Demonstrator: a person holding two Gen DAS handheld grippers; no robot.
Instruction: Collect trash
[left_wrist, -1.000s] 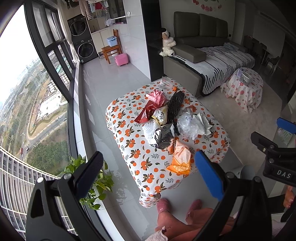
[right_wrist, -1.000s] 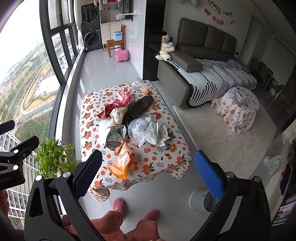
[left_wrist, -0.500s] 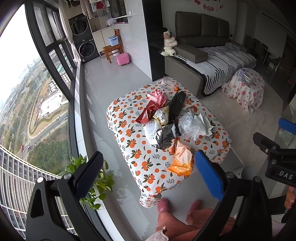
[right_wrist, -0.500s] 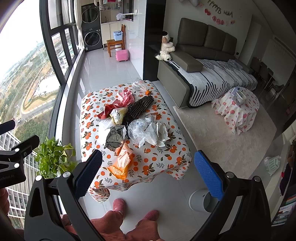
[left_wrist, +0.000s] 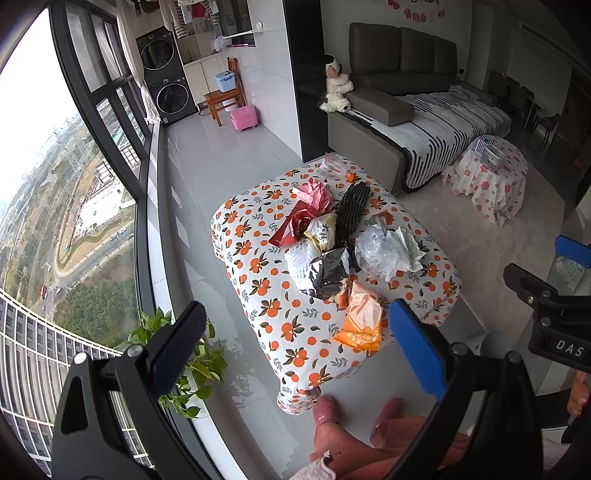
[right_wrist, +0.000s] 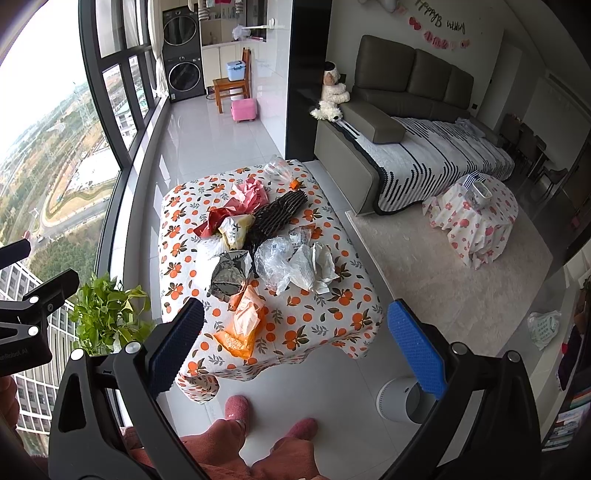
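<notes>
I hold my left gripper (left_wrist: 295, 347) high above the floor with its fingers spread wide and nothing between them; my right gripper (right_wrist: 295, 343) hangs the same way, fingers wide apart and empty. Both sit well above the table (left_wrist: 258, 291), which wears an orange-print cloth and lies at about twelve o'clock from each gripper. The trash is heaped along the middle of that table: an orange wrapper (left_wrist: 360, 321) nearest me at the front edge, a silver foil bag (left_wrist: 327, 273) just behind it, and crumpled clear plastic (left_wrist: 380, 251) at about two o'clock from the foil. Farther back lie a black mesh sleeve (left_wrist: 351, 212), a red bag (left_wrist: 295, 227) and pink paper (left_wrist: 314, 194). A potted plant (right_wrist: 105, 314) stands at nine o'clock from the table, by the window. A white round bin (right_wrist: 399, 400) stands on the floor at about five o'clock from the table.
</notes>
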